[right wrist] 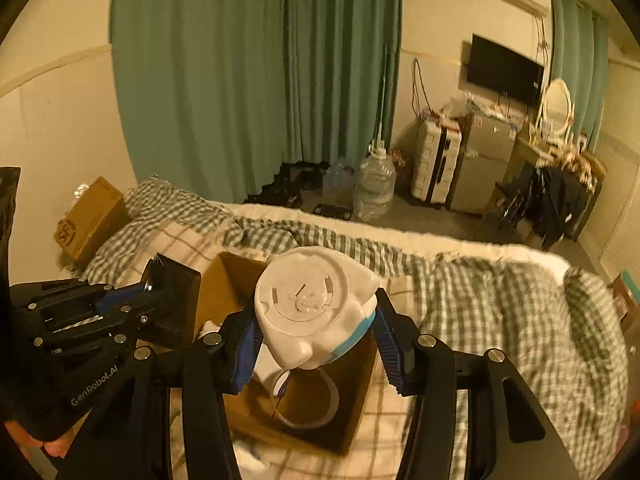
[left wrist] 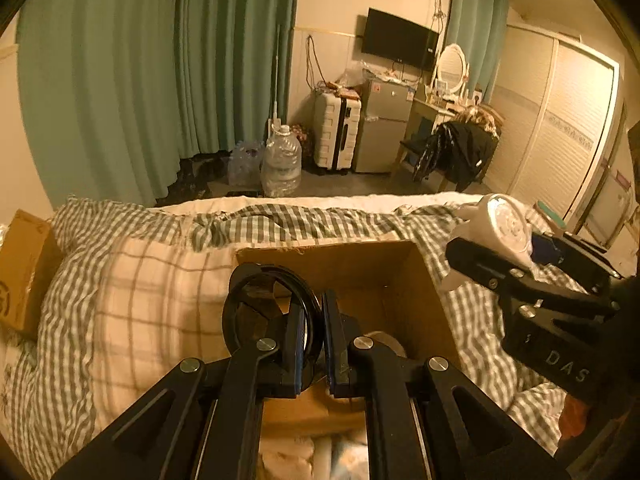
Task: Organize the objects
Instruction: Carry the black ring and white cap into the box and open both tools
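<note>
An open cardboard box (left wrist: 420, 280) (right wrist: 360, 384) sits on the checked bedding. My left gripper (left wrist: 314, 344) is shut on a black round ring-shaped object (left wrist: 256, 312) and holds it over the box's near left part; it shows as a black piece in the right wrist view (right wrist: 172, 300). My right gripper (right wrist: 316, 336) is shut on a white plastic gadget with a blue band (right wrist: 312, 312) above the box; it also shows in the left wrist view (left wrist: 500, 228). A roll of clear tape (right wrist: 308, 400) lies inside the box.
A second cardboard box (left wrist: 20, 272) (right wrist: 92, 220) stands at the bed's far left by the wall. Beyond the bed are water jugs (left wrist: 280, 160), a white suitcase (left wrist: 336, 132), a small fridge (left wrist: 380, 128), and a chair with dark clothes (left wrist: 460, 152).
</note>
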A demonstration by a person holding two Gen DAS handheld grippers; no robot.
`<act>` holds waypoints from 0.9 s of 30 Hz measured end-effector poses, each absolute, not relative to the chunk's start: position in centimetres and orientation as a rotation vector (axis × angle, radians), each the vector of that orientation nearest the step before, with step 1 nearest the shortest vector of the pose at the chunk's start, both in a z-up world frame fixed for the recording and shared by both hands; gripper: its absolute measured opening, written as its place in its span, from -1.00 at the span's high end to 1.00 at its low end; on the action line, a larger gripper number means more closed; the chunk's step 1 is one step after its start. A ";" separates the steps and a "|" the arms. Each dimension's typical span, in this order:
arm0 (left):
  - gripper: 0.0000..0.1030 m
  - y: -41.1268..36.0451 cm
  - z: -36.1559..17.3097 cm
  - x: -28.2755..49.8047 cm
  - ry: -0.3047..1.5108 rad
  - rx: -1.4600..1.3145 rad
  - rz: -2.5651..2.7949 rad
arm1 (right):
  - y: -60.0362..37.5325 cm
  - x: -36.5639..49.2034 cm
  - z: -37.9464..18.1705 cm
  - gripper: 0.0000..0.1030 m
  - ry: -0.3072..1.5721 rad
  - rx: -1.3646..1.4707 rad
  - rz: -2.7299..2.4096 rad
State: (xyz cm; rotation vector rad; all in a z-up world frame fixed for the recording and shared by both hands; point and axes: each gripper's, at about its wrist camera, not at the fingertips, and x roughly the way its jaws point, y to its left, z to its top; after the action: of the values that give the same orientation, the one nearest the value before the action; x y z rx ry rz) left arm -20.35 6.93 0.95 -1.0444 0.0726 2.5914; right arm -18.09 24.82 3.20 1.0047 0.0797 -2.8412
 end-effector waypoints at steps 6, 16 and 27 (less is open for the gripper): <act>0.84 8.7 -3.2 -23.0 0.158 -1.098 2.572 | 25.9 -21.1 -1.6 0.02 0.014 1.096 -2.814; 0.52 9.5 -5.2 -24.1 0.150 -1.180 2.537 | 28.3 -21.4 -2.6 -0.54 -0.100 1.059 -2.843; -0.86 7.2 2.1 -17.0 0.171 -1.006 2.687 | 28.1 -13.4 5.3 -0.84 -0.028 0.915 -2.990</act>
State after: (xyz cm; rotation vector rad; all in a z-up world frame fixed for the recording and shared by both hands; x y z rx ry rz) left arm -16.99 7.19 2.09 -1.0061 0.1706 2.6871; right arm -13.45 28.07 5.29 0.9150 -0.0281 -2.9898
